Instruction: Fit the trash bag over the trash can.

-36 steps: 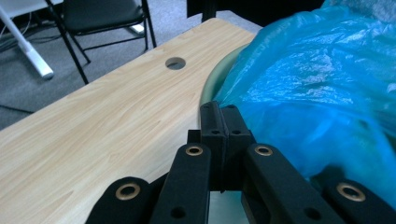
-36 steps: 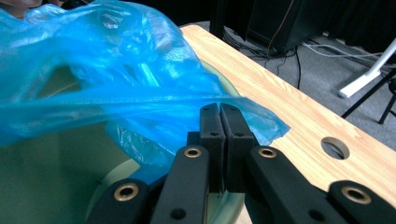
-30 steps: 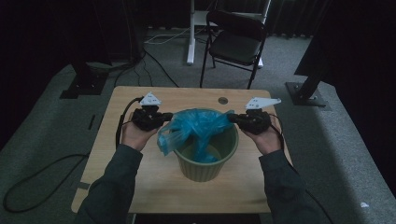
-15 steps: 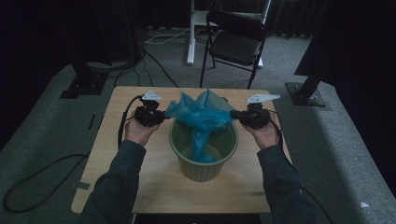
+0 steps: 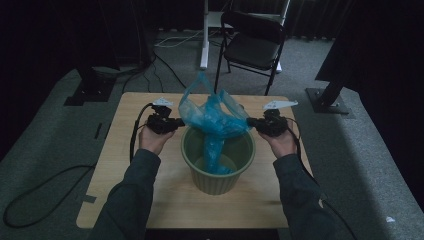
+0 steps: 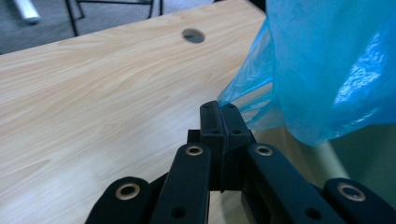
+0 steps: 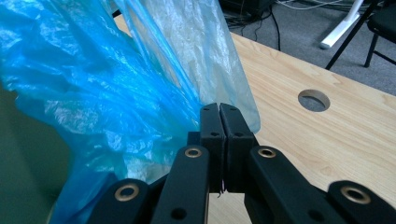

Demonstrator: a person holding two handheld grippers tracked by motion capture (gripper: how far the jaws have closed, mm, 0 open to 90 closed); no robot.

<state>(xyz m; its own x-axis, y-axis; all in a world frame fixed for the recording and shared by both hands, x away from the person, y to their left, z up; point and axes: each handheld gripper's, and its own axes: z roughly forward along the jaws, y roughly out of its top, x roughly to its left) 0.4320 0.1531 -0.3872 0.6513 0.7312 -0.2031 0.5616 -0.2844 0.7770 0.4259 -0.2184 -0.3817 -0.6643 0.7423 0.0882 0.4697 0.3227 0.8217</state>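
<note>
Over the green bin mid-surface, both grippers have their fingers clenched on the blue bag: left gripper and right gripper pinch opposite edges, probably to spread its mouth over the rim. The bag's tail dangles inside. Plenty of bare wood either side.

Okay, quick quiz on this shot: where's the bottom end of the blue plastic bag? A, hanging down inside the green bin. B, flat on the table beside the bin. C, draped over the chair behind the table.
A: the blue plastic bag, held up by the left claw and right claw, trails down into the green bin.
</note>
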